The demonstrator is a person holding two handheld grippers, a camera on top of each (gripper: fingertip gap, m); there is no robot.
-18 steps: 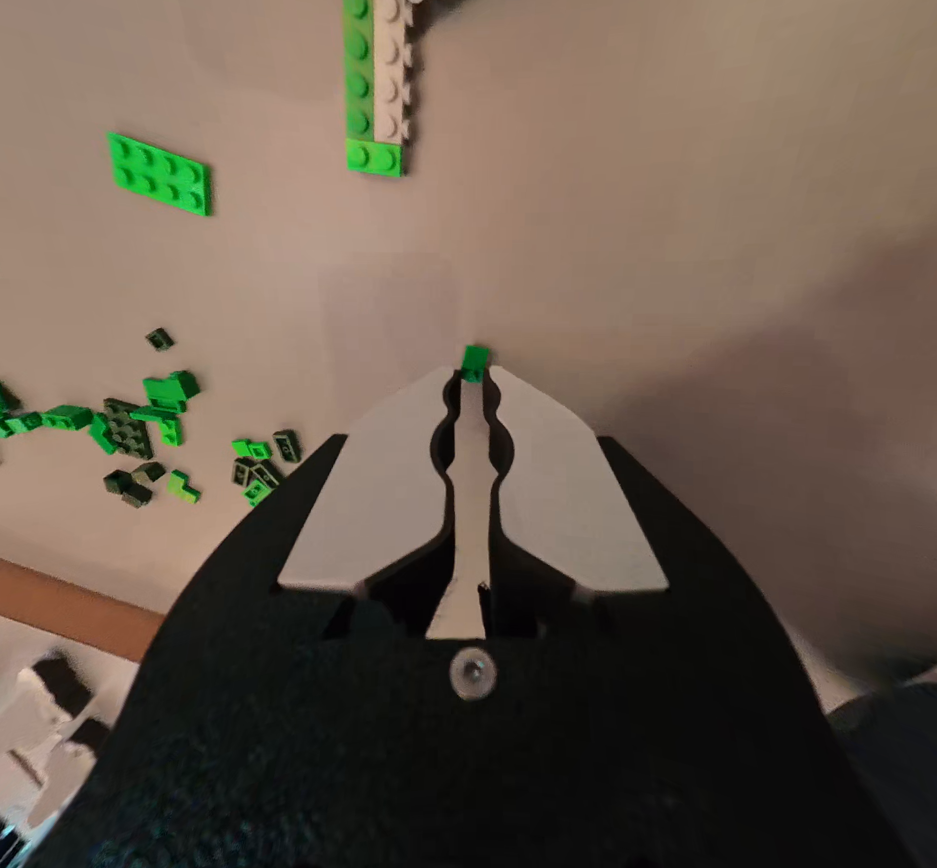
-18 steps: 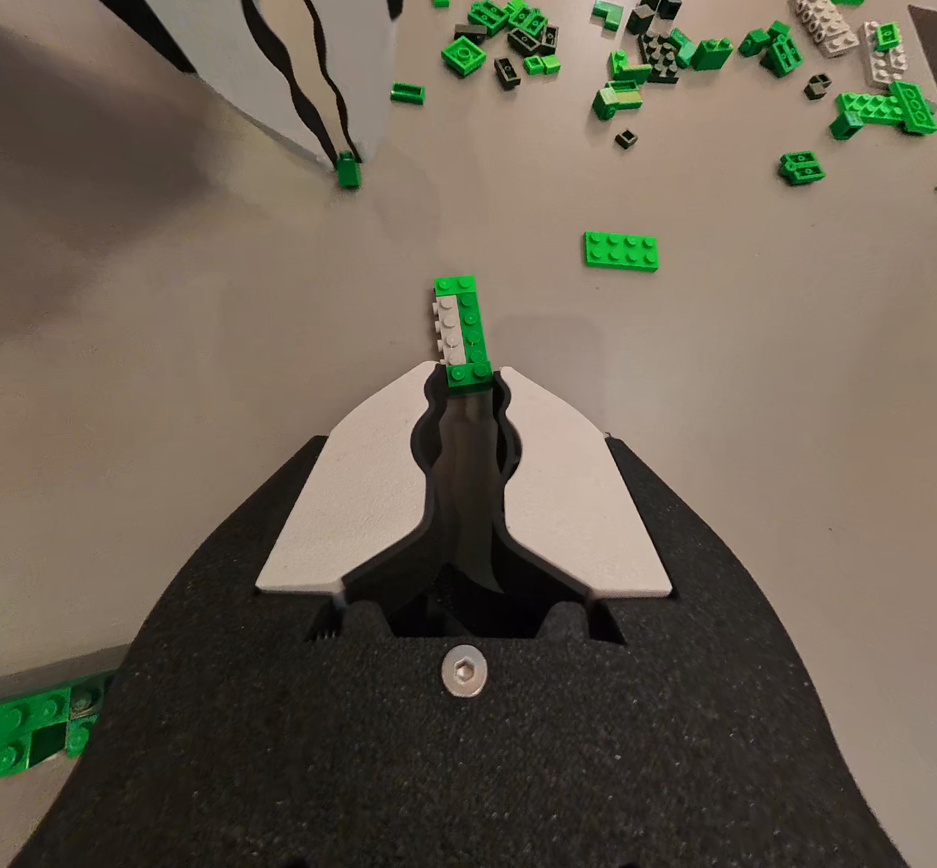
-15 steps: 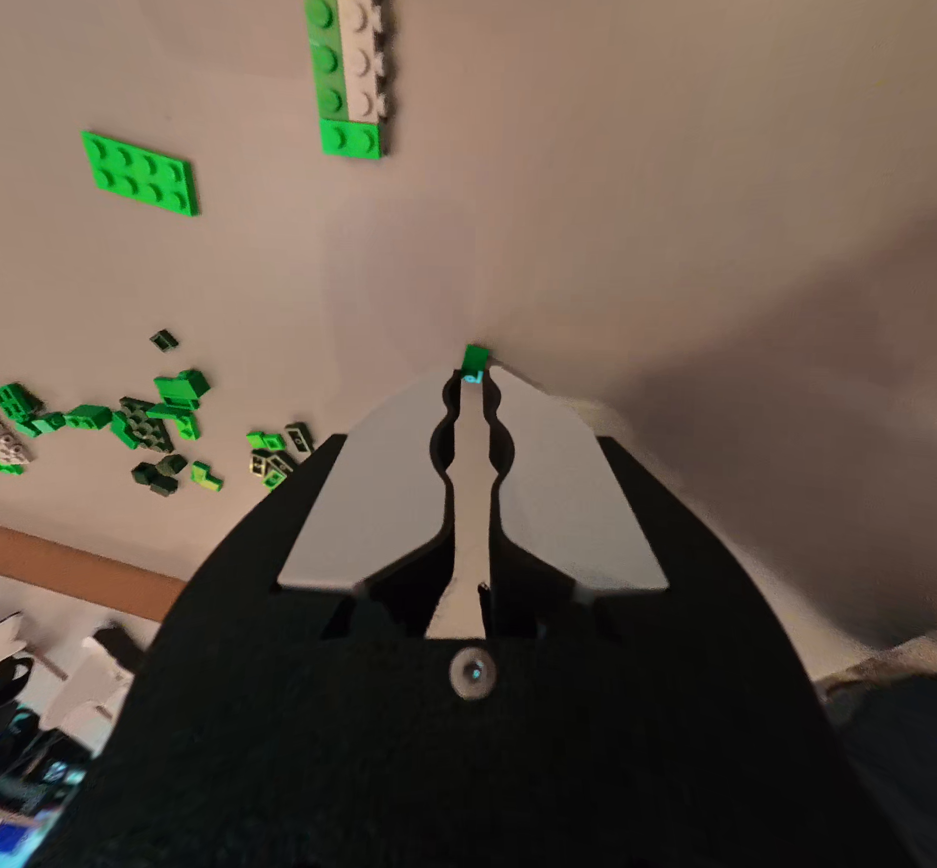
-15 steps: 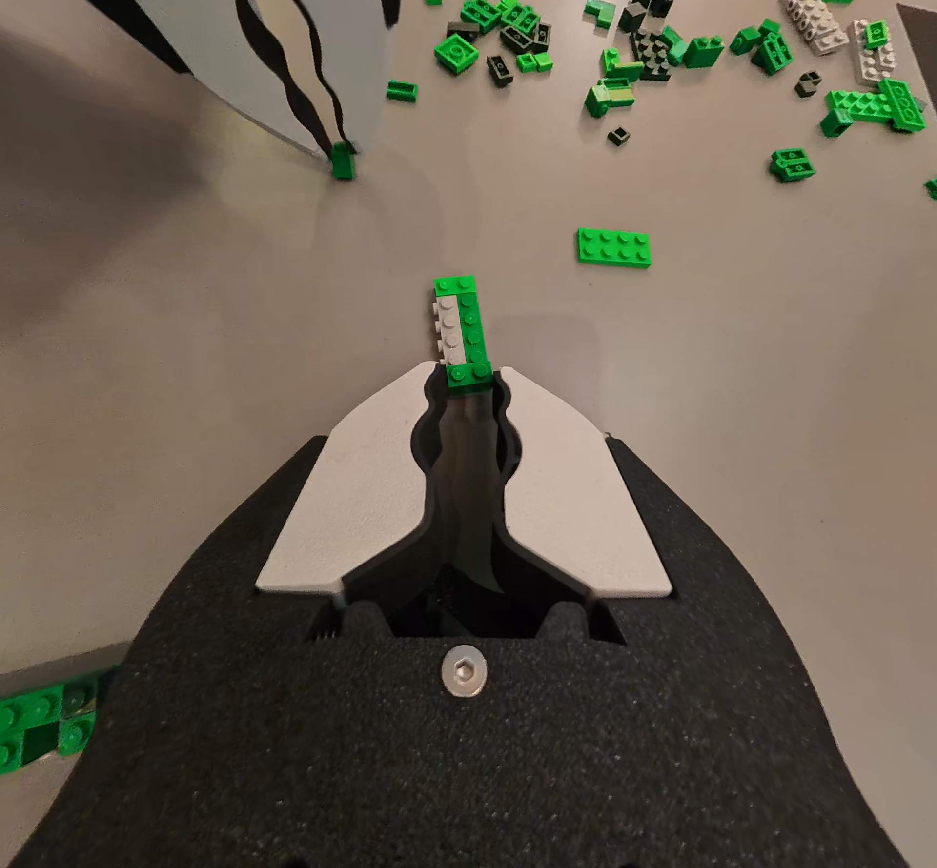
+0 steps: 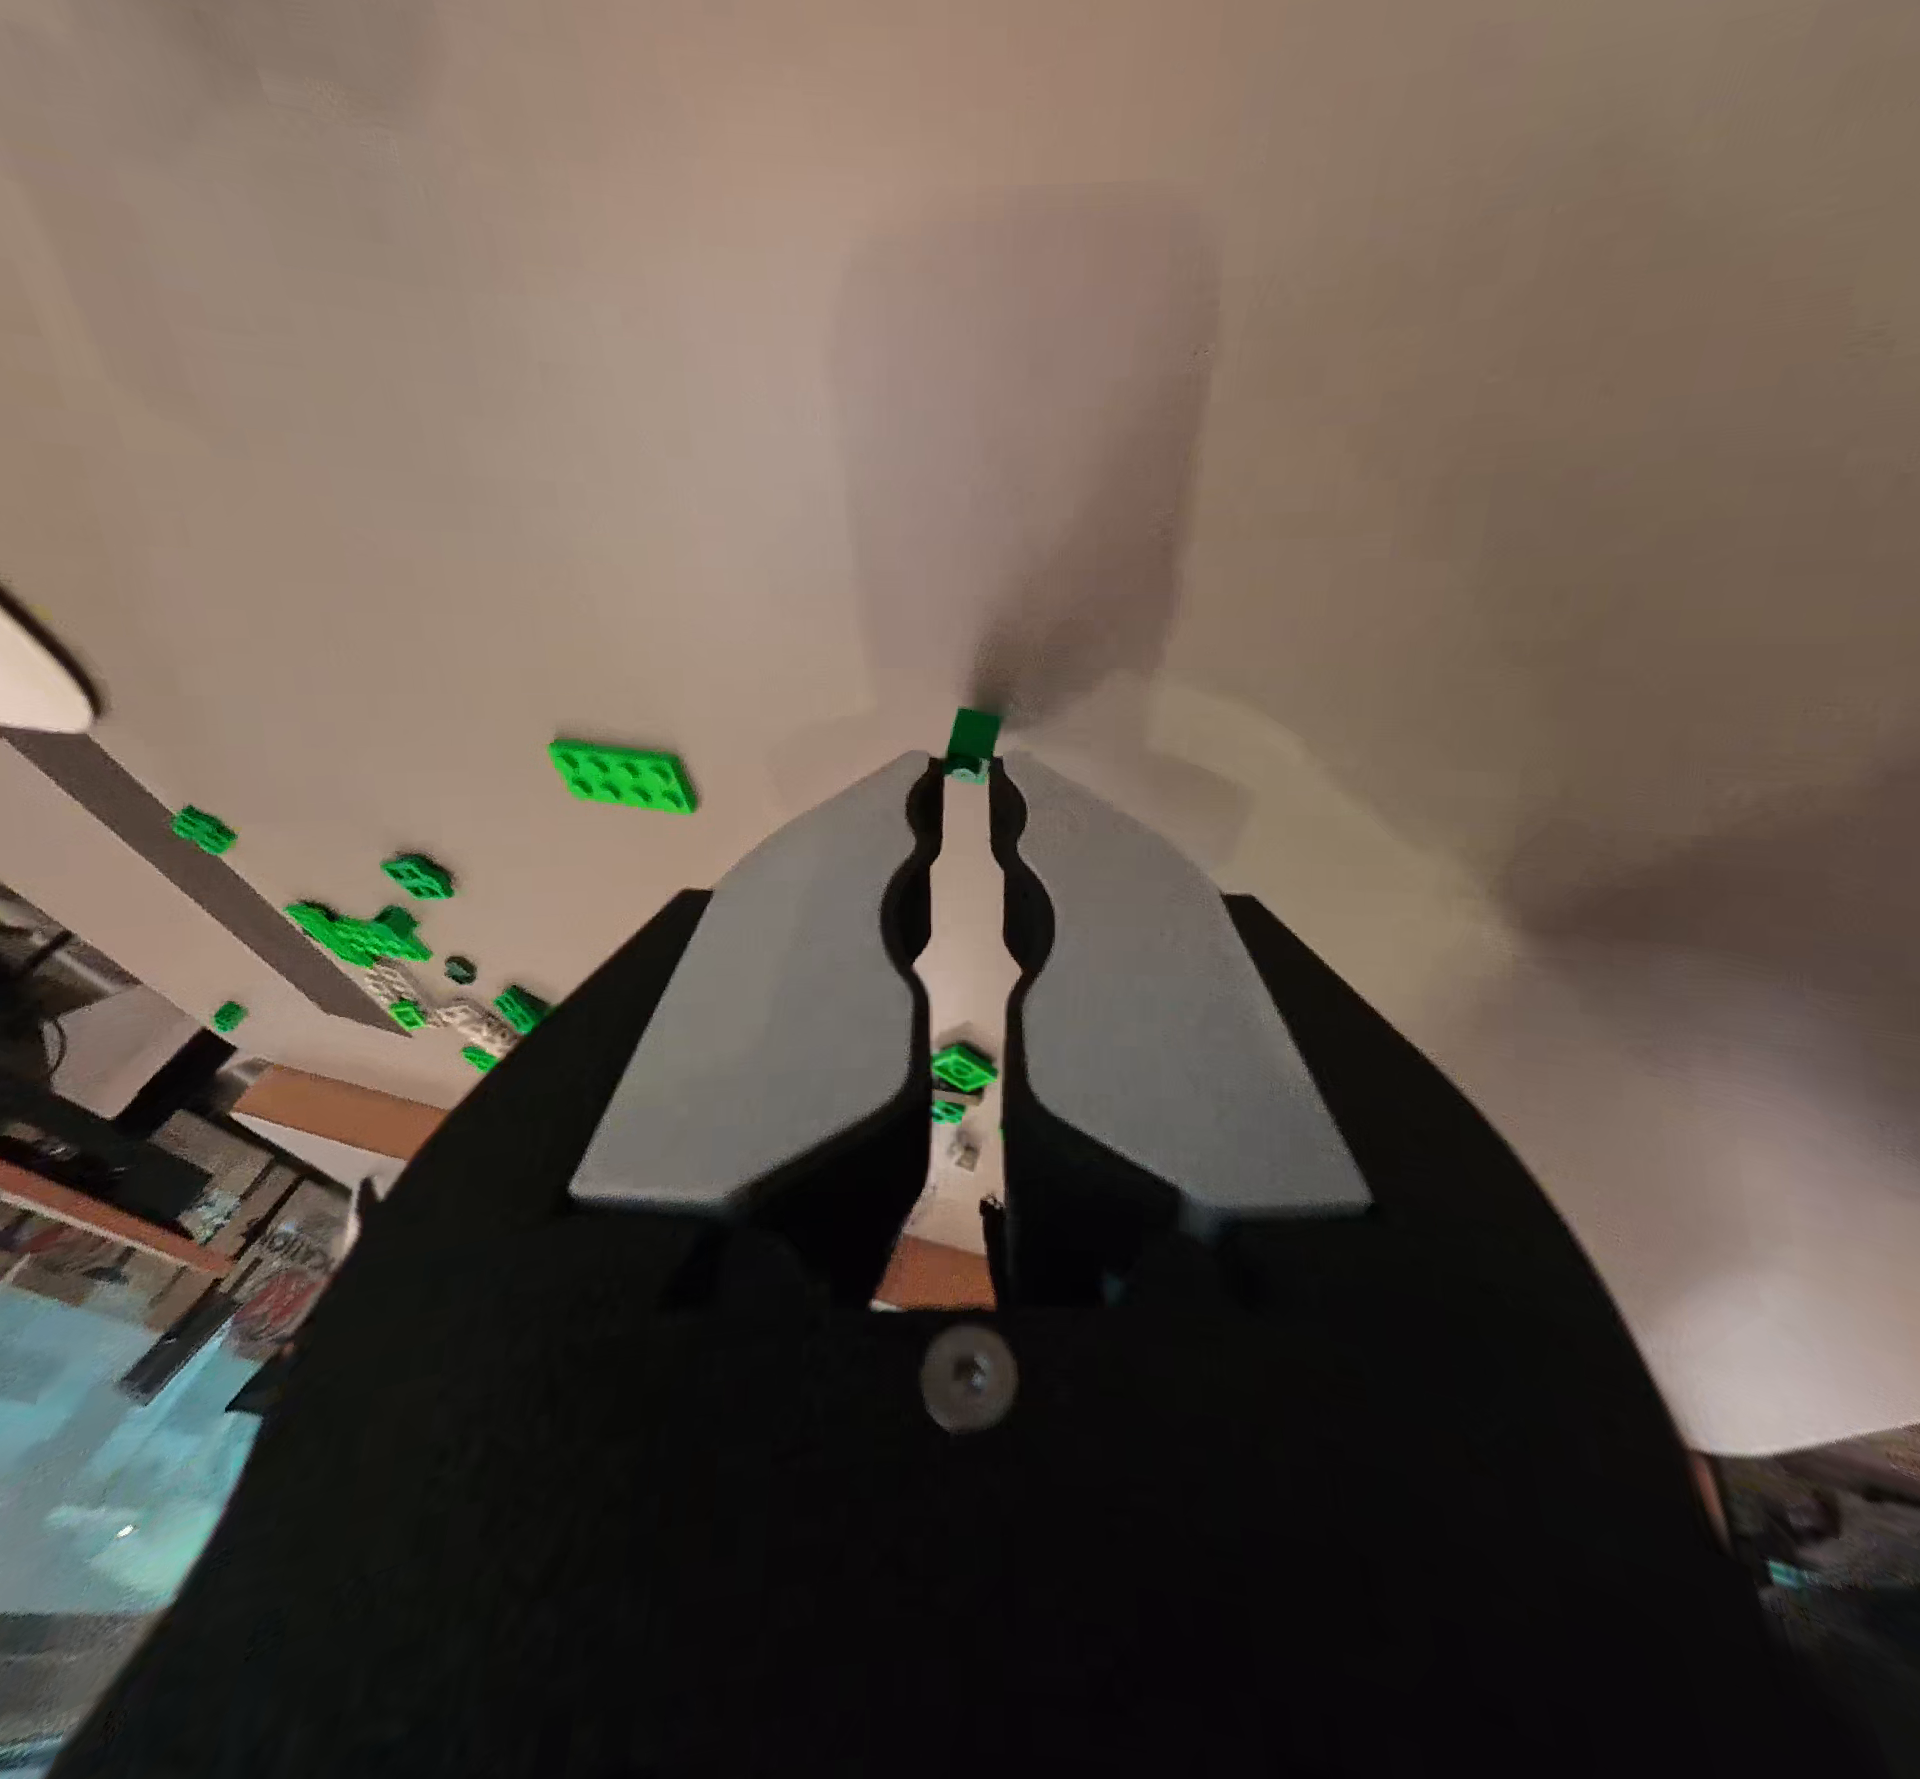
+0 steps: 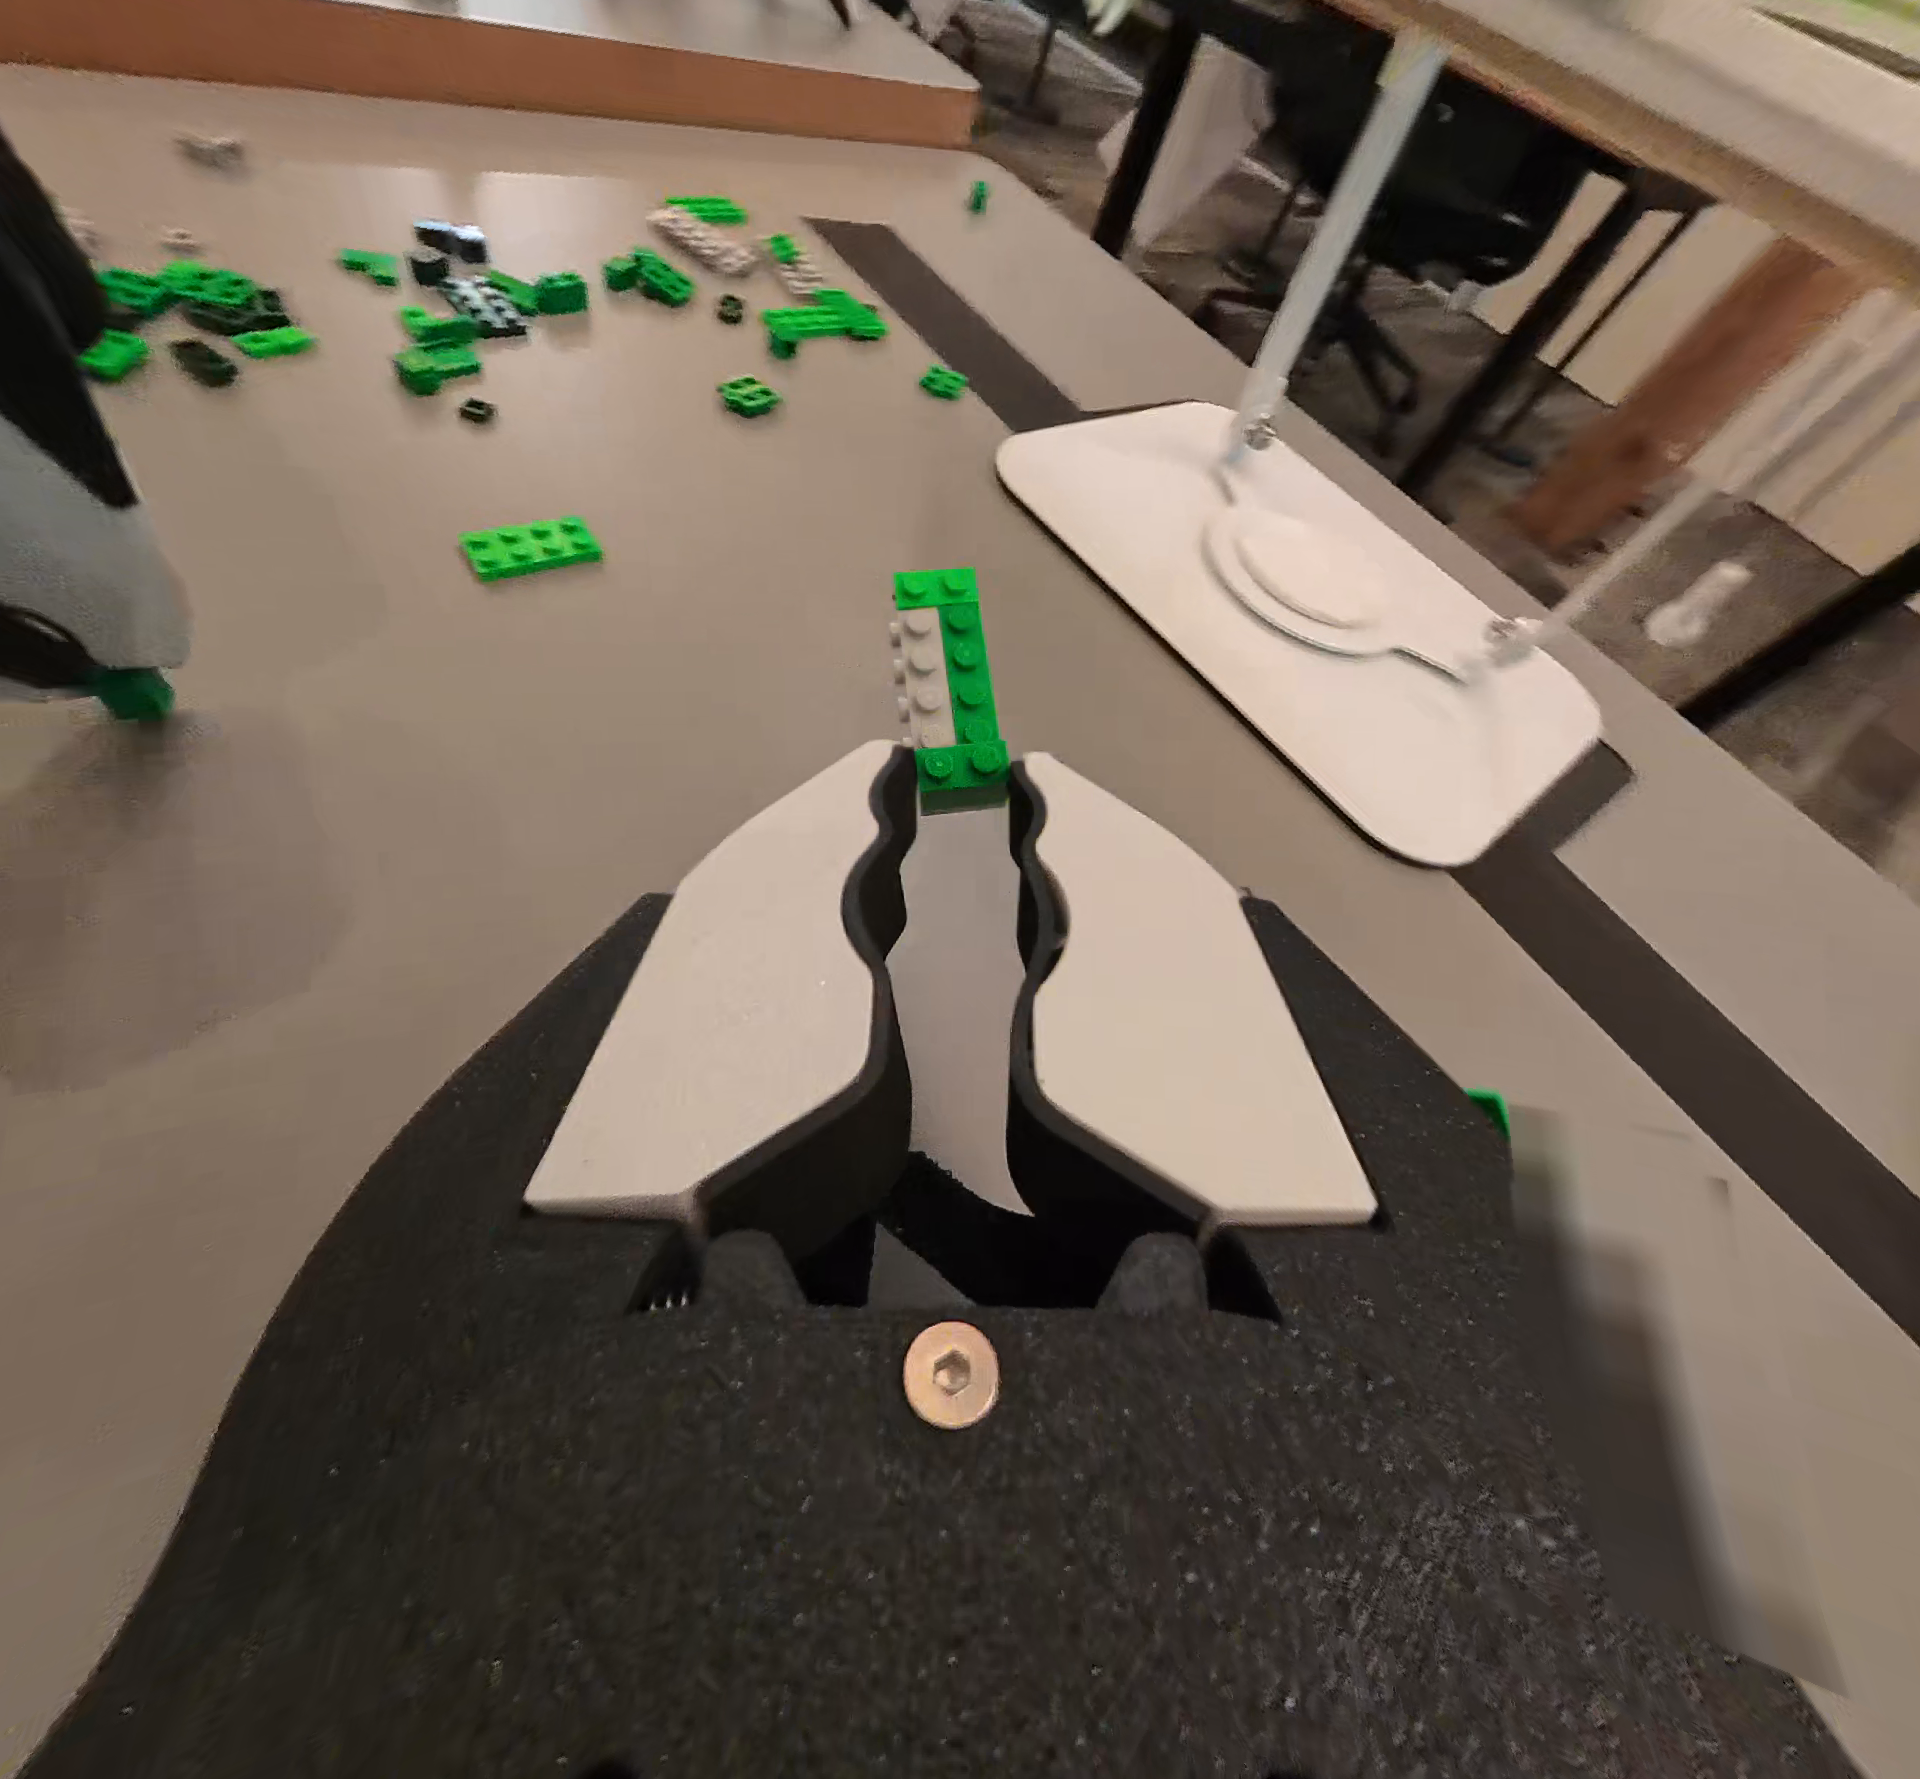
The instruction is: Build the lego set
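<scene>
My left gripper is shut on a small green brick pinched at its fingertips, above the grey table. It also shows at the left edge of the right wrist view with the same brick close to the tabletop. My right gripper is shut on a long green and grey assembly that sticks out forward past the fingertips. A flat green 2x4 plate lies on the table between the two grippers; it shows in the left wrist view too.
Several loose green, dark and grey bricks lie scattered at the far side of the table. A white lamp base with a thin pole stands at the right. The table's edge runs along the back, with other desks beyond. The grippers' ends are close to 15 cm from one another. The flat green 2x4 plate sits 8 cm or so from the ends of my left fingers. Seen from the left wrist view as well.
Both views have swung: the right gripper has lifted and turned right with the assembly, bringing the lamp base into view. The left gripper has tilted with its brick; the assembly has left its view.
</scene>
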